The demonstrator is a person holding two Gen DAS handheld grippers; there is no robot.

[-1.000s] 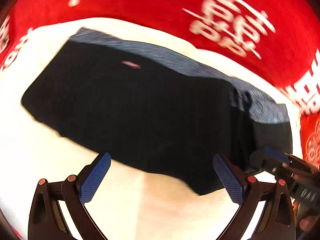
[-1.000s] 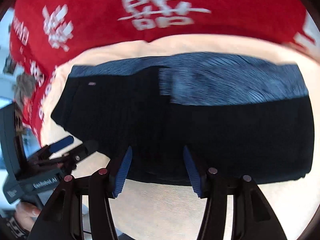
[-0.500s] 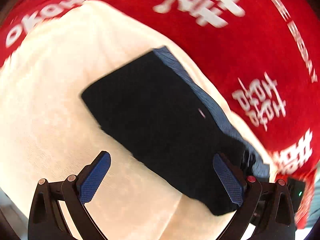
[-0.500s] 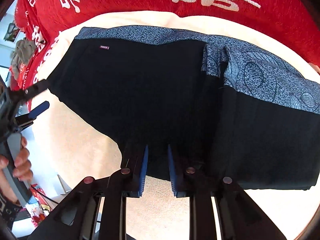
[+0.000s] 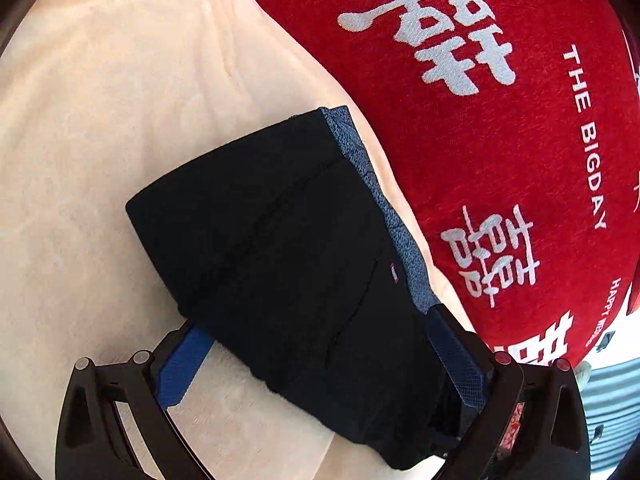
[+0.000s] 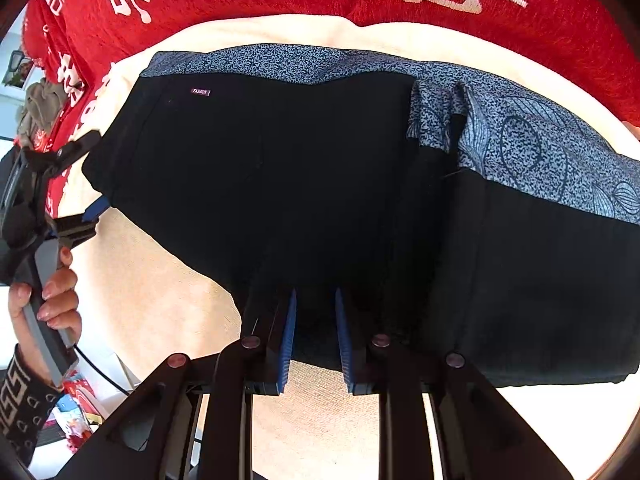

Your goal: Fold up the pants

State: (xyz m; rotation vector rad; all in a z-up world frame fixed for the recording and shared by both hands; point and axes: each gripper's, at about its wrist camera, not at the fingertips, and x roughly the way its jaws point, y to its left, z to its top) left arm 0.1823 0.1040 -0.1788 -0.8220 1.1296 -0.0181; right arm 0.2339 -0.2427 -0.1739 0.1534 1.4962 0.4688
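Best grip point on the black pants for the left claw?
My call: the near hem corner of the pants, approached from the cream cloth side. That thin edge lies flat between the left claw pads, clear of the thicker patterned waistband.

A cream cloth (image 5: 100, 128) covers the near surface, brightly lit. Beyond it lies a red blanket (image 5: 500, 152) with white characters and English lettering. At the far left edge — small clutter (image 6: 74, 412) and a grey bundle (image 6: 40, 104).
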